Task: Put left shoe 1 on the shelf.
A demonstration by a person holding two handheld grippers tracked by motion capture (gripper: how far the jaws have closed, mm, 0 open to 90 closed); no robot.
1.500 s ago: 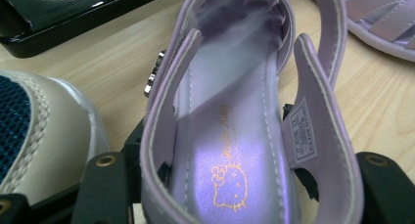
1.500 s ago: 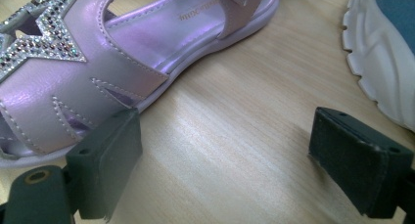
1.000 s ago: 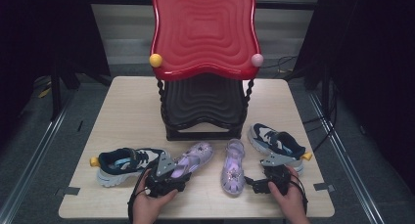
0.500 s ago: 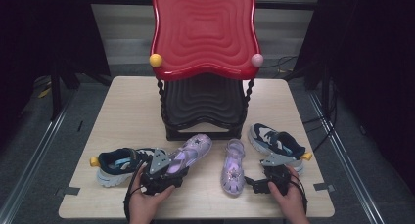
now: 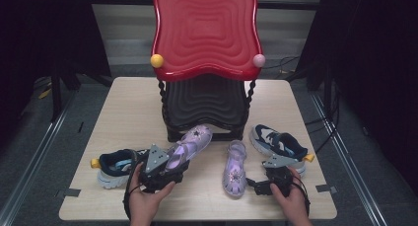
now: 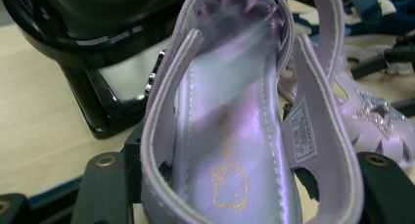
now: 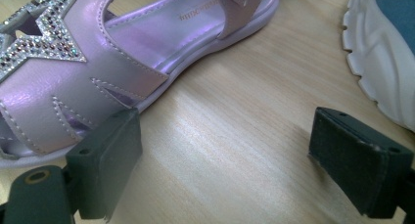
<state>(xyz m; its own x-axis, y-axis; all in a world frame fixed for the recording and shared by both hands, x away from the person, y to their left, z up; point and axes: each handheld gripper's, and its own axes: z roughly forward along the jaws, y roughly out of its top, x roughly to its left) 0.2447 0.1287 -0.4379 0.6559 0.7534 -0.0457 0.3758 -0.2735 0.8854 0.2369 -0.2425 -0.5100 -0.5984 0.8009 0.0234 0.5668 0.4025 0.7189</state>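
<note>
The left tool (image 5: 170,170) is clamped on the heel end of a lilac sandal (image 5: 190,145), one black jaw on each side of it as the left gripper view shows; the sandal (image 6: 230,136) is lifted off the tabletop (image 5: 128,107), its toe pointing at the lower black tier of the shoe rack (image 5: 204,105), whose red wavy top shelf (image 5: 206,33) spreads above; the right tool (image 5: 256,185) rests low near the front edge with its jaws spread wide and nothing between them, bare wood showing in the gap in the right gripper view; the second lilac sandal (image 5: 235,168) lies flat just to its left, its rhinestone star (image 7: 46,35) close to one jaw; a navy sneaker (image 5: 114,167) lies behind the left tool, and another navy sneaker (image 5: 278,143) lies just beyond the right tool.
</note>
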